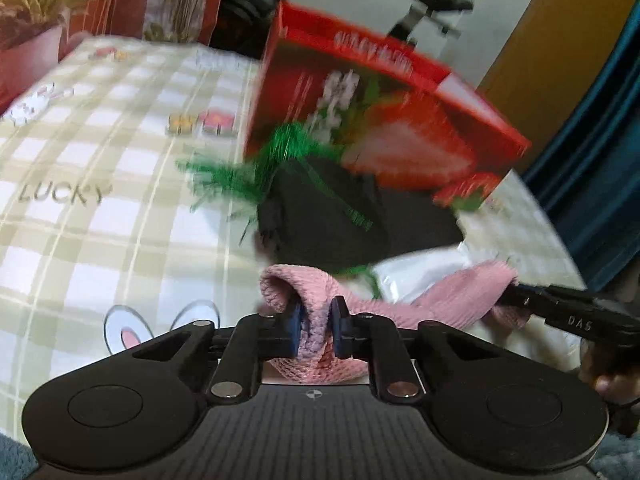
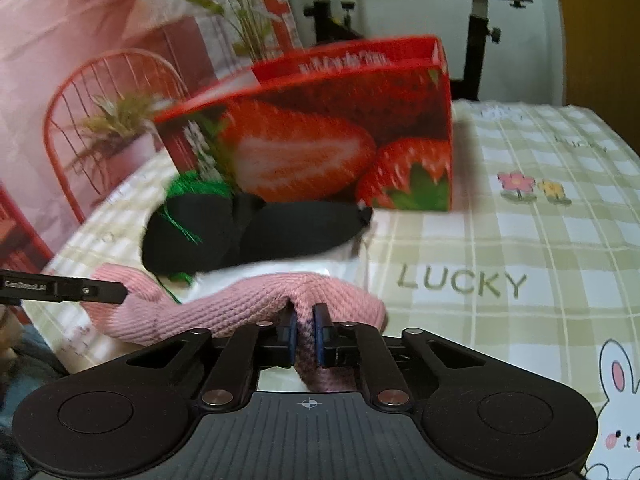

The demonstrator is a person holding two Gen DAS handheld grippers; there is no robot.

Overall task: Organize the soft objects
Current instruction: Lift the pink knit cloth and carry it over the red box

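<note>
A: We see a bed with a checked sheet (image 2: 500, 240). On it stands a red strawberry box (image 2: 340, 136), its open top up.

B: In front of the box we see a black cloth (image 2: 256, 236) with green stringy stuff (image 1: 256, 164) on it. It's blurry, so we can't tell what they are.

A: Nearest to us is the pink knit cloth (image 2: 224, 300). It stretches long, side to side, just above the sheet.

B: Our left gripper (image 1: 316, 326) has its fingers squeezed narrow on one end of it. Our right gripper (image 2: 306, 330) pinches the other end the same way. Part of the cloth hides under the fingers.
</note>
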